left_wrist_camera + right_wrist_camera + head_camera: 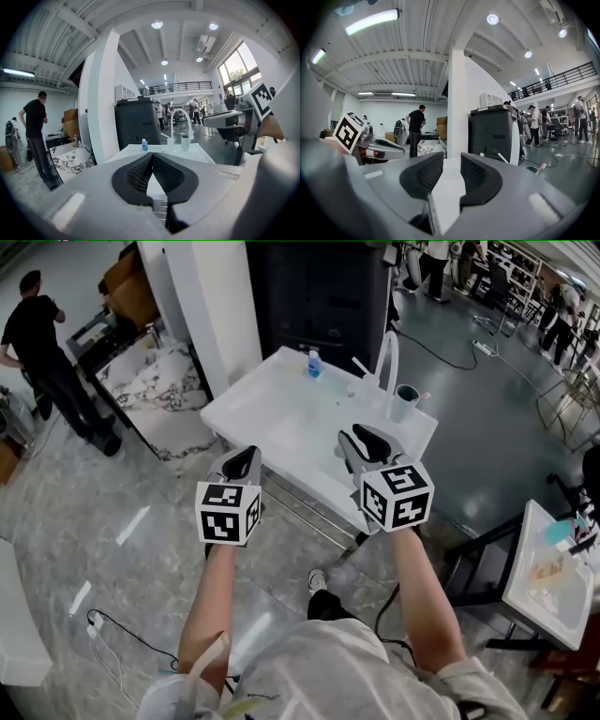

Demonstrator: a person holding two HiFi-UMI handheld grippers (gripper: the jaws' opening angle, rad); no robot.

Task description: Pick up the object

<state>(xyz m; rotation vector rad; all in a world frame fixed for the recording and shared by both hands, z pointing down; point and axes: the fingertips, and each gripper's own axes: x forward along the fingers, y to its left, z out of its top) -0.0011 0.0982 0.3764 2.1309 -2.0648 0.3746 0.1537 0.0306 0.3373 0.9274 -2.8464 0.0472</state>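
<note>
A white table (pixel 272 423) stands ahead of me. At its far edge sit a small blue bottle (pixel 313 363), a white arched faucet (pixel 388 351) and a grey cup (pixel 405 401) holding a toothbrush. The left gripper view shows the same bottle (pixel 145 145) and cup (pixel 185 142) far off. My left gripper (pixel 244 460) hovers over the table's near left edge, its jaws shut (pixel 151 157) with nothing between them. My right gripper (pixel 364 441) is held over the near right part of the table, jaws open (pixel 452 161) and empty. Both grippers are well short of the objects.
A dark cabinet (pixel 319 296) and a white pillar (pixel 225 306) stand behind the table. A person in black (pixel 36 343) stands at the far left beside a marble-patterned slab (pixel 159 381). A second white table (pixel 555 568) is at the right. A cable (pixel 112 643) lies on the floor.
</note>
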